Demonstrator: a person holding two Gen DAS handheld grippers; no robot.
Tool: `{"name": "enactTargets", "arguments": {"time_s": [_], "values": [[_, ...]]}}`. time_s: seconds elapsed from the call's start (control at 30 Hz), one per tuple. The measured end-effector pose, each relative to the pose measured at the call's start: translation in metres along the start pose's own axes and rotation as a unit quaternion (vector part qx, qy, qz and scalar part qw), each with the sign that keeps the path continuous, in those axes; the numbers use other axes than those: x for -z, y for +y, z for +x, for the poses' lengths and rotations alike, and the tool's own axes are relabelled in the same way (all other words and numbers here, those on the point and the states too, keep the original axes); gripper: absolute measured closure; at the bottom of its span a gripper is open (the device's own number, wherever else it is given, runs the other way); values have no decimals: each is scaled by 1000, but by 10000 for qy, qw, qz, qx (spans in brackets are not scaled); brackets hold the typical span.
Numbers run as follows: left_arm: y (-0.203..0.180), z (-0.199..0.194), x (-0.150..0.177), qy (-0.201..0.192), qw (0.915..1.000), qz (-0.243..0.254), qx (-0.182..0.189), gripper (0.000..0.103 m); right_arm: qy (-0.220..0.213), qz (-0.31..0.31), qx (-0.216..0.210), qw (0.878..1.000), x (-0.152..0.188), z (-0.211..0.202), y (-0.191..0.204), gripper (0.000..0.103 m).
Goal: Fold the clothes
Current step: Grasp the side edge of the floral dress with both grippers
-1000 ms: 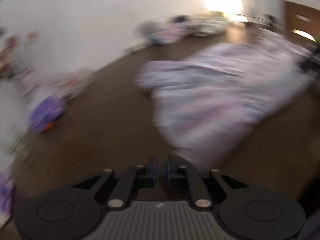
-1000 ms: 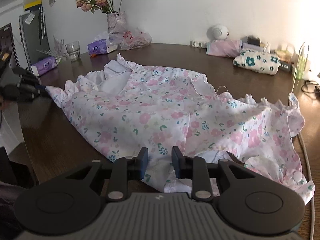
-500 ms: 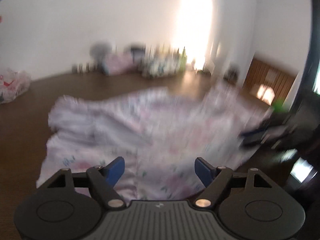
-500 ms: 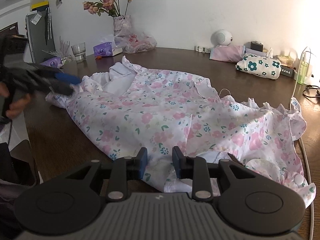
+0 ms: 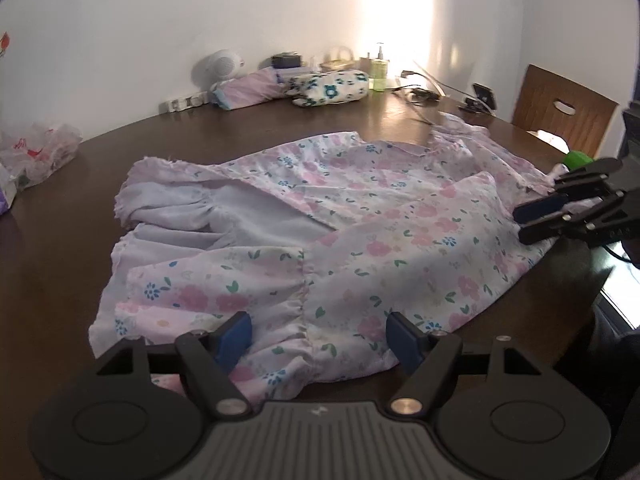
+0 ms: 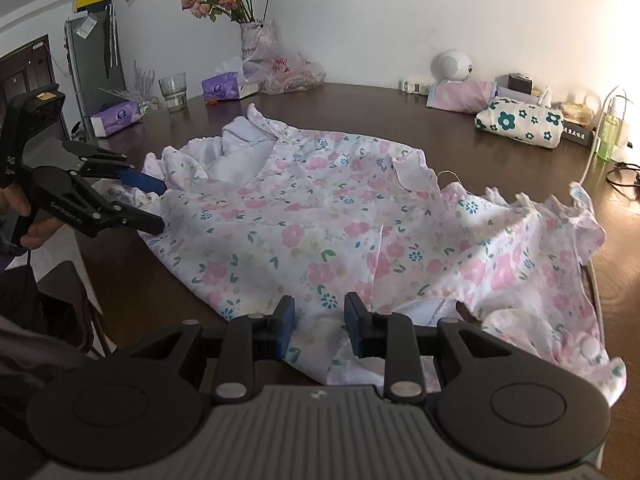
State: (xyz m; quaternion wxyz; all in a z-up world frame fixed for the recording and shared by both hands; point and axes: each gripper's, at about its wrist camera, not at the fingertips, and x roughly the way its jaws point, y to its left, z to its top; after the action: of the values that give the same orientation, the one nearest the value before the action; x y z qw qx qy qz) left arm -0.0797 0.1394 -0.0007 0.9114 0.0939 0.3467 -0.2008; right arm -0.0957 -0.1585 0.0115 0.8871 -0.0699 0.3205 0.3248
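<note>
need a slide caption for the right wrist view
Right gripper open at the near hem of a floral garment spread on a dark table; left gripper open at its far-left edge.

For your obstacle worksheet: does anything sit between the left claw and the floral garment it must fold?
Nothing visible does. The open left claw sits right at the near hem of the pink floral cotton garment, with only cloth between its fingers.
</note>
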Motion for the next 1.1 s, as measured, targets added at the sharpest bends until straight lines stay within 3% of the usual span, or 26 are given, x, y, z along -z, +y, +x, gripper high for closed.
{"name": "enactTargets", "arguments": {"time_s": [0.1,0.13,0.17,0.23,0.27,0.33,0.37,0.4,0.6,0.7,0.8,0.9,1.0,1.1], "values": [[5,-4,-6,182,9995,99,227,35,139,143,-241,9995,0,-8,-8,70],[11,-13,-11,77,9993,3,354,45,204,221,-376,9988,-2,-10,-11,66],[21,-28,-21,-269,9984,-162,465,46,254,306,-504,9979,-4,-12,-15,62],[42,-54,-44,-892,9940,-367,520,37,53,478,-580,9972,-20,-22,-25,61],[48,-65,-60,-1136,9927,-282,275,27,-156,488,-536,9972,-32,-28,-29,56],[54,-71,-87,-1310,9912,92,-147,22,-496,431,-296,9974,-57,-33,-35,46],[56,-69,-100,-1295,9909,311,-168,21,-639,376,-120,9972,-68,-33,-38,43],[57,-65,-113,-1274,9903,532,-177,21,-756,328,36,9966,-80,-33,-40,43],[63,-17,-155,-827,9863,1268,657,19,-618,260,335,9972,-133,6,-61,43],[68,11,-155,-479,9854,1425,798,18,-500,211,280,9981,-149,24,-64,41],[76,44,-144,-42,9872,1377,801,18,-373,431,303,9979,-156,49,-74,40],[88,67,-130,347,9912,1181,495,18,-418,730,239,9962,-149,75,-91,40],[101,77,-118,487,9924,935,631,18,-645,1112,-94,9917,-129,89,-109,40],[114,78,-110,482,9924,760,843,18,-483,1258,-112,9908,-118,106,-118,40]]}}
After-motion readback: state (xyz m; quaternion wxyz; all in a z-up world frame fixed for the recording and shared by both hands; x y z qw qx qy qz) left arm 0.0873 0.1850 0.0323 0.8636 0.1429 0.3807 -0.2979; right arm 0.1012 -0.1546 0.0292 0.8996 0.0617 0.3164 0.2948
